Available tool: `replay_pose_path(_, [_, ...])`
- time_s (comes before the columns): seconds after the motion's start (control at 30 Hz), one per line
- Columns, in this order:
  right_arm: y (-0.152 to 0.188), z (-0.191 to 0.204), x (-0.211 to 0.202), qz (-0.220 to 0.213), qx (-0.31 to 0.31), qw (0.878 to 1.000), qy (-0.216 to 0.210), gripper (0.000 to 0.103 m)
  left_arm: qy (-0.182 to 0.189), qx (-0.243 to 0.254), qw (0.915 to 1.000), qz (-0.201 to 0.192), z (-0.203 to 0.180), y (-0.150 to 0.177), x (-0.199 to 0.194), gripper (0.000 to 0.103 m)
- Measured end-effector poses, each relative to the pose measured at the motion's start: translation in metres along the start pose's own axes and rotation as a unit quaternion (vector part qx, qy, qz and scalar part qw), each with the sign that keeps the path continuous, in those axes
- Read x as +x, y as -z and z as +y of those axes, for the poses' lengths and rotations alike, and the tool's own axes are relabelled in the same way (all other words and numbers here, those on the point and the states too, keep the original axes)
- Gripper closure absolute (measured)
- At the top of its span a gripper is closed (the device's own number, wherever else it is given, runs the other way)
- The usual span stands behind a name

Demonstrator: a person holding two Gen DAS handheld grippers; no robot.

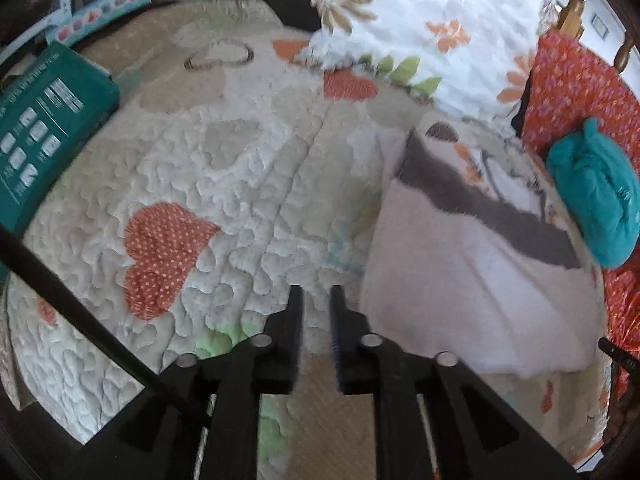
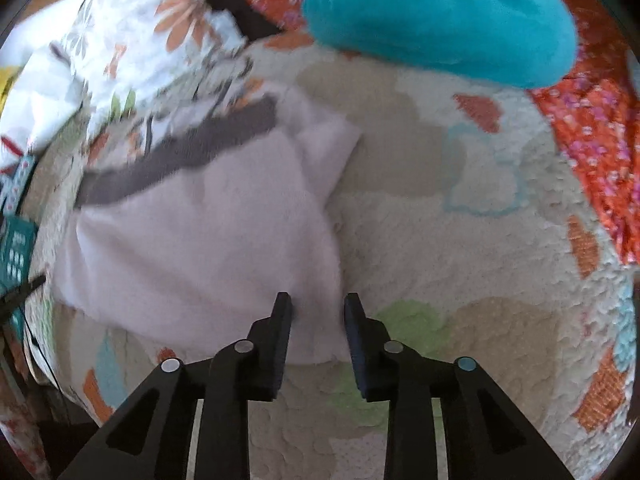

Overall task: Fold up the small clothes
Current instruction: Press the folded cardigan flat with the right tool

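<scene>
Right gripper (image 2: 316,308) sits lowest in its frame, jaws spread, straddling the near corner of the white garment (image 2: 208,248) but not yet closed on it. Left gripper (image 1: 316,300) is nearly pressed together with a narrow gap, holding nothing, hovering over bare quilt (image 1: 224,168) just left of the garment's edge.

Garment lies flat on the quilt, grey band (image 2: 176,160) across its far end; mid-left in the right view, lower right in the left view.

We judge the step is grabbing the near edge to fold. To do it well:
- we push the right jaws deeper over the hem before closing, so we catch every layer
- we open the left and shift it right onto the other near corner
- we lift both evenly so the fold stays square

Left view only: green box (image 1: 44,128) at left edge. Teal bundle (image 2: 440,16) is in both views; the right shows it larger.
</scene>
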State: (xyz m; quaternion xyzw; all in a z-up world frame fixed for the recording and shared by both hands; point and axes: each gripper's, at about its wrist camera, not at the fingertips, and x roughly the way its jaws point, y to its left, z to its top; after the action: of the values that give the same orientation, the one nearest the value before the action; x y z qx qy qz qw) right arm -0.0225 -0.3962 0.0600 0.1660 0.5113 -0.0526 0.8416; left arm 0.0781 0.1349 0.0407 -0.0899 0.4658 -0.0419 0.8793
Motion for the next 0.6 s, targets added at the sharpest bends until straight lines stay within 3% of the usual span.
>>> replay_pose_path(0.03, [-0.004, -0.005, -0.008, -0.015, 0.013, 1.0, 0.002, 0.073, 0.0, 0.002, 0.9999, -0.015, -0.005, 0.001, -0.009, 0.067])
replay_pose_path(0.13, [-0.013, -0.005, -0.022, -0.045, 0.036, 0.998, -0.018, 0.073, 0.011, 0.003, 0.9985, -0.053, -0.022, 0.008, -0.035, 0.046])
replay_pose_path(0.27, [-0.016, 0.013, -0.018, -0.049, 0.033, 0.996, -0.071, 0.073, 0.045, 0.001, 0.9965, -0.071, -0.043, 0.023, -0.051, 0.037])
replay_pose_path(0.33, [-0.011, 0.028, -0.006, -0.028, 0.019, 0.992, -0.118, 0.073, 0.066, -0.003, 0.9963, -0.055, -0.051, 0.032, -0.049, 0.035])
replay_pose_path(0.4, [-0.005, 0.036, 0.005, -0.004, 0.01, 0.99, -0.138, 0.073, 0.08, 0.006, 0.996, -0.039, -0.06, 0.036, -0.042, 0.035])
replay_pose_path(0.43, [-0.001, 0.039, 0.013, 0.014, 0.006, 0.991, -0.132, 0.073, 0.076, 0.012, 0.9964, -0.035, -0.064, 0.037, -0.038, 0.035])
replay_pose_path(0.53, [0.011, 0.024, 0.043, 0.078, 0.013, 0.996, -0.039, 0.073, 0.06, 0.028, 0.9974, -0.028, -0.069, 0.042, -0.029, 0.035])
replay_pose_path(0.57, [0.013, 0.011, 0.046, 0.081, 0.032, 0.996, -0.022, 0.082, 0.059, 0.028, 0.9974, -0.028, -0.068, 0.044, -0.029, 0.035])
replay_pose_path(0.6, [0.012, 0.003, 0.044, 0.077, 0.05, 0.995, -0.037, 0.083, 0.06, 0.024, 0.9975, -0.03, -0.065, 0.043, -0.029, 0.035])
